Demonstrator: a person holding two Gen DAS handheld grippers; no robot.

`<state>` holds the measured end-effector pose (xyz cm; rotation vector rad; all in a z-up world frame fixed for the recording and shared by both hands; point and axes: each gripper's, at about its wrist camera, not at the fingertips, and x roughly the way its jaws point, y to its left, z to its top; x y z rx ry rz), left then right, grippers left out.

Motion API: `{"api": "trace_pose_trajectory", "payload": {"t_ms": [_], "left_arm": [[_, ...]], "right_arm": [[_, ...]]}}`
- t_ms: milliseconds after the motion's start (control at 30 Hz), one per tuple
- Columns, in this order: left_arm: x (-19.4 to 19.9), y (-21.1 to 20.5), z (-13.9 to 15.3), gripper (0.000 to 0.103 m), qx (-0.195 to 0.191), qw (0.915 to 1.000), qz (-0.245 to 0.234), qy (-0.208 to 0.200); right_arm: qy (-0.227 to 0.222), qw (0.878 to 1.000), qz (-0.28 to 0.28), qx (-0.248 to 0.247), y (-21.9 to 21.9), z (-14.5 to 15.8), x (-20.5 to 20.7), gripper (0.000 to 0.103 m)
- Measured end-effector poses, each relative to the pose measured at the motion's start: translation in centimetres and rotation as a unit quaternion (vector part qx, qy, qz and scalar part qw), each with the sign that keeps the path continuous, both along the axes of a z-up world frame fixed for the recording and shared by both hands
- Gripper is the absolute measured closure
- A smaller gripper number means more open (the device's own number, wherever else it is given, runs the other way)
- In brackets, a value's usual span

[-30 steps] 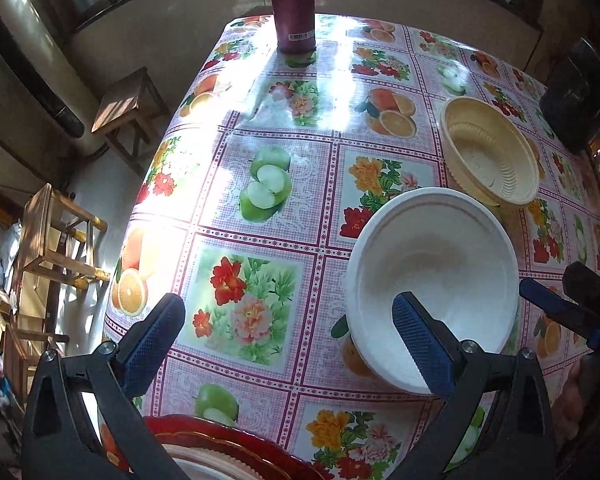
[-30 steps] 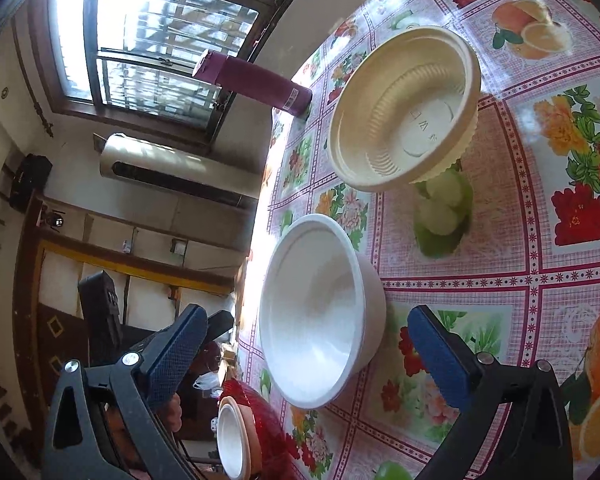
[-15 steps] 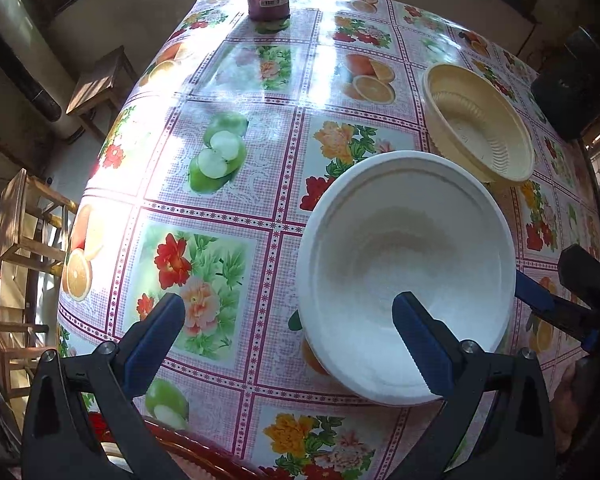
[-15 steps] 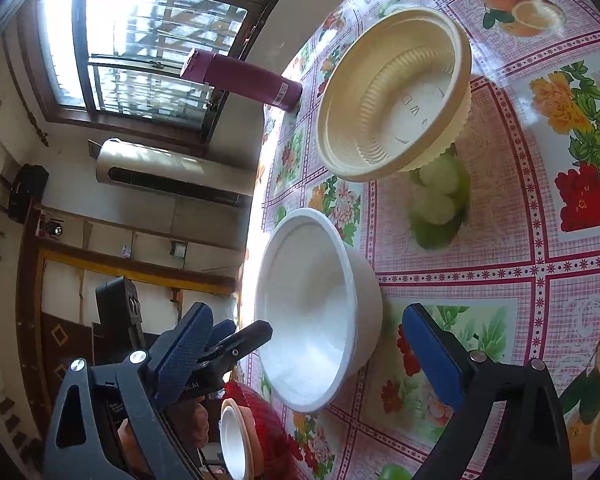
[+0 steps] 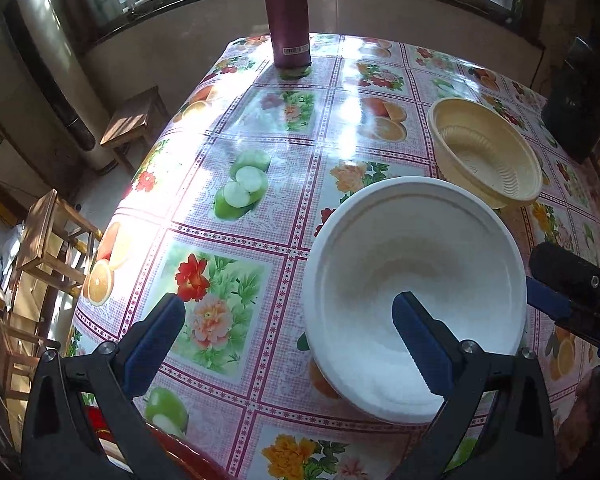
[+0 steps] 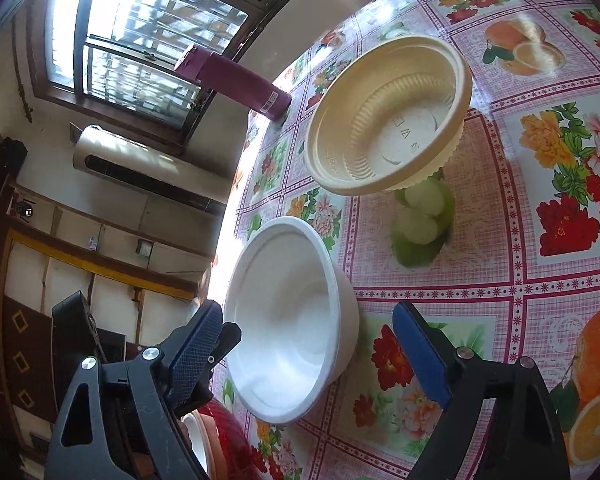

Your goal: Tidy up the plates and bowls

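1. The white bowl (image 5: 414, 256) sits upright on the table (image 5: 236, 152), mouth up, near the front edge; being round, it has no long axis.
2. The right tongs (image 6: 306, 342) straddle it without pressing; their jaws have just been closing, bowl between them.
3. The left tongs (image 5: 288, 334) are released, one finger over the bowl's inside, the other over bare cloth.
4. To grip well, I judge one finger should go inside the rim and one outside, pinching the wall squarely before any lift.
5. The yellow bowl (image 5: 486, 152) stands just beyond, also mouth up, a likely nesting partner.
6. A purple bottle (image 5: 287, 12) stands at the far edge.
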<state>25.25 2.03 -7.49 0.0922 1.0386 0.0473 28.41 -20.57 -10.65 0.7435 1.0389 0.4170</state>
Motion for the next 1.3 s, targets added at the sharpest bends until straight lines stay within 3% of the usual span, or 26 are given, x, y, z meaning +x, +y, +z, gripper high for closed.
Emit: {"api": "trace_pose_trajectory", "payload": {"t_ms": [167, 467, 900, 1300], "left_arm": [[-0.8, -0.7, -0.3, 0.0, 0.013, 0.9995, 0.001, -0.027], [-1.3, -0.6, -0.5, 0.0, 0.003, 0.9994, 0.009, -0.034], [-2.3, -1.9, -1.4, 0.0, -0.011, 0.9998, 0.016, 0.003], [-4.3, -2.7, -2.4, 0.0, -0.056, 0.9978, 0.021, 0.028]], "right_arm": [[-0.007, 1.0, -0.001, -0.025, 0.2, 0.0, 0.1, 0.025], [-0.013, 0.999, 0.003, -0.046, 0.9, 0.3, 0.0, 0.025], [-0.007, 1.0, -0.006, -0.028, -0.4, 0.4, -0.2, 0.025], [-0.01, 1.0, 0.011, 0.015, -0.4, 0.9, -0.6, 0.025]]}}
